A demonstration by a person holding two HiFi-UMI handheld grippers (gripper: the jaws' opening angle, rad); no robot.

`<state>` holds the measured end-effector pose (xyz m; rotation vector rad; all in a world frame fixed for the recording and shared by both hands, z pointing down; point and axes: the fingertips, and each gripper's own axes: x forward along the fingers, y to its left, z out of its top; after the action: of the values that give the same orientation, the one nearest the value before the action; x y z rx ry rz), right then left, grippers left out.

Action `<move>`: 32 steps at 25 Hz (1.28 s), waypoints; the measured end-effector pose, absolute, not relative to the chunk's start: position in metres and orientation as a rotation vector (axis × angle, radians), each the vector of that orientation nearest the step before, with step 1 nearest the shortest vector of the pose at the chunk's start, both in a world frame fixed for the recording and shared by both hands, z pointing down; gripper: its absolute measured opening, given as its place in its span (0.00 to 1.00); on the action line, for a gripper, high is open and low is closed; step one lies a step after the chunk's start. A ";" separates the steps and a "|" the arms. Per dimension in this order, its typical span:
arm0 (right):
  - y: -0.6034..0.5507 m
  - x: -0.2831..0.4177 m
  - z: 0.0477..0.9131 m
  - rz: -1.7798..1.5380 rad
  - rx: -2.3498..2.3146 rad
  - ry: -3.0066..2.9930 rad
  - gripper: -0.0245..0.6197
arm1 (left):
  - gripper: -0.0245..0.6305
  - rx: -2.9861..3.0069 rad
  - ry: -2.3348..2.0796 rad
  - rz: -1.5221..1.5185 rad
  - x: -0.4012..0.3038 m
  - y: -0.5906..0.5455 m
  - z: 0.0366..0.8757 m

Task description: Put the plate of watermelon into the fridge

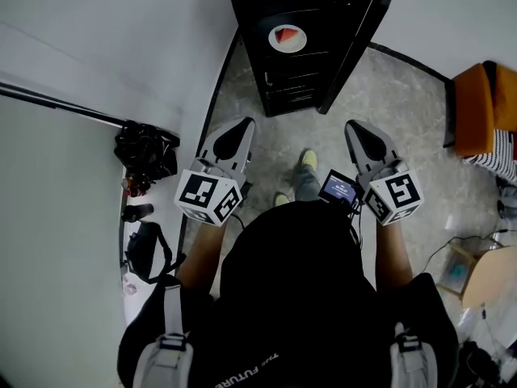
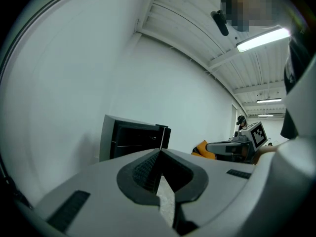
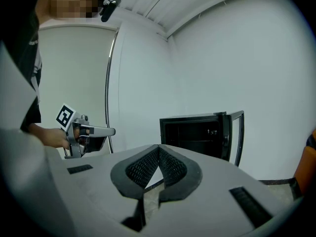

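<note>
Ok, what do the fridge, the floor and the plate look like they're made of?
Fridge: matte black casing, probably painted metal. Its door looks like a dark frame around clear glass, since the wall shows through.
Floor: grey with pale veins, likely stone or stone-look tile.
Plate: smooth and white, ceramic or plastic; can't tell which.

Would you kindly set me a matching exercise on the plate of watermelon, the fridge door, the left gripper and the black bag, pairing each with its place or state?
1 plate of watermelon
2 fridge door
3 left gripper
4 black bag

A shut, empty
B on the floor by the wall
C inside the fridge
D swung open

Pairs: 1-C, 2-D, 3-A, 4-B
</note>
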<state>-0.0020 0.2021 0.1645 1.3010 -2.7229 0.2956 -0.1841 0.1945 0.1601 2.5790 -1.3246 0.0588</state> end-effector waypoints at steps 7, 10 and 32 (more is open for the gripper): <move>0.231 -0.002 0.166 0.287 1.335 -2.669 0.05 | 0.06 2.616 -1.290 0.055 -0.180 0.219 0.158; 0.240 0.003 0.167 0.275 1.348 -2.650 0.06 | 0.06 2.639 -1.269 0.069 -0.174 0.229 0.158; 0.262 0.044 0.176 0.297 1.444 -2.578 0.05 | 0.06 2.666 -1.160 0.098 -0.130 0.247 0.168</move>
<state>0.0444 0.2623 0.1761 1.4443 -2.5782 0.2971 -0.1302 0.2466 0.1684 2.6664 -1.1599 0.0984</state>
